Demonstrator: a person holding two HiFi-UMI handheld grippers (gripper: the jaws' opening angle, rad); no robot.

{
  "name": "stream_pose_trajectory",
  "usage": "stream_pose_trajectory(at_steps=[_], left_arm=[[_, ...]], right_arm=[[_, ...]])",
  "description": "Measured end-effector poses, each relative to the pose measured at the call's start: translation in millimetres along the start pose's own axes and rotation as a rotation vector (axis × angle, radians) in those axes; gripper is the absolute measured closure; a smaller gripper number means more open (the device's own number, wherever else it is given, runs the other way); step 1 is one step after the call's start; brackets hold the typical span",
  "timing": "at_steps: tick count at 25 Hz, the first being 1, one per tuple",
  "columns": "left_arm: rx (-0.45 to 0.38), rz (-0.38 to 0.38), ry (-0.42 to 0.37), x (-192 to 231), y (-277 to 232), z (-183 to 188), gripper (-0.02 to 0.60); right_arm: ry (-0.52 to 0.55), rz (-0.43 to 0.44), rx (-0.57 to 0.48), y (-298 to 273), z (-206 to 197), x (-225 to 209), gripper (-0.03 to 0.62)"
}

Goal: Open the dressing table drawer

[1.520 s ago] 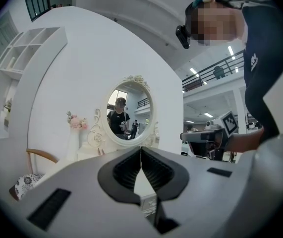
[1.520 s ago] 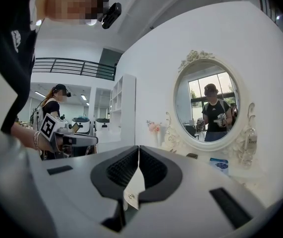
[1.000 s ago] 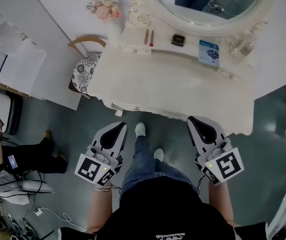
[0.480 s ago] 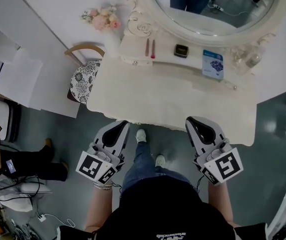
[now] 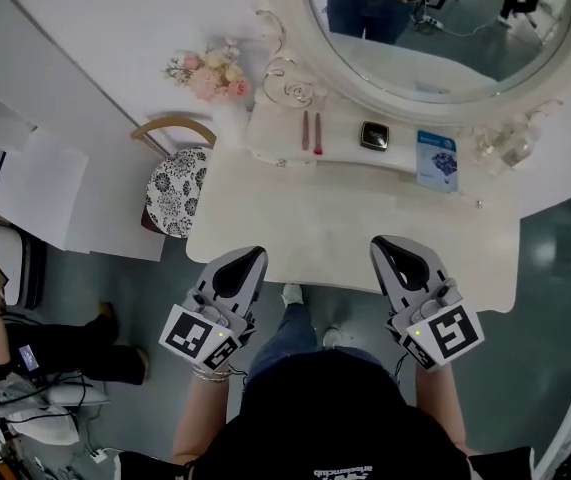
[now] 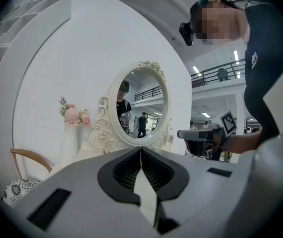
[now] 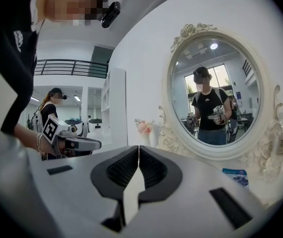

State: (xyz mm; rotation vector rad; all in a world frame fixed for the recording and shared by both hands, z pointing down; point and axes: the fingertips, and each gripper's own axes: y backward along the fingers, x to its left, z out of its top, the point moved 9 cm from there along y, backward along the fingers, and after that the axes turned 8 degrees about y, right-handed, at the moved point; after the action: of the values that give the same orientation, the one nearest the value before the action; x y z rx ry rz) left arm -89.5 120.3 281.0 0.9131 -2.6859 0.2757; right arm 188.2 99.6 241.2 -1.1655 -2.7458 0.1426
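Approach stage. I face the dressing table (image 5: 345,218) with my left gripper (image 5: 246,264) and right gripper (image 5: 388,249) held about level, one on each side of my body, tips at the table's front edge as the head view shows it. Each pair of jaws is pressed together with nothing between. No view shows the drawer or its handle, and I judge that it sits below that front edge, under the overhang. The next move calls for lowering a gripper to the drawer front, parting its jaws, closing them on the handle and pulling toward me.
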Motion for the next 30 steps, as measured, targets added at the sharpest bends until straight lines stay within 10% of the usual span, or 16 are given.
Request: stream_pose_trajectory(at_steps=[30], left_arm=[[0.109,-0.150,0.024,117,-46,2,0.563]], right_arm=[[-0.082,-0.121,0.095,-108,-4,3,0.574]])
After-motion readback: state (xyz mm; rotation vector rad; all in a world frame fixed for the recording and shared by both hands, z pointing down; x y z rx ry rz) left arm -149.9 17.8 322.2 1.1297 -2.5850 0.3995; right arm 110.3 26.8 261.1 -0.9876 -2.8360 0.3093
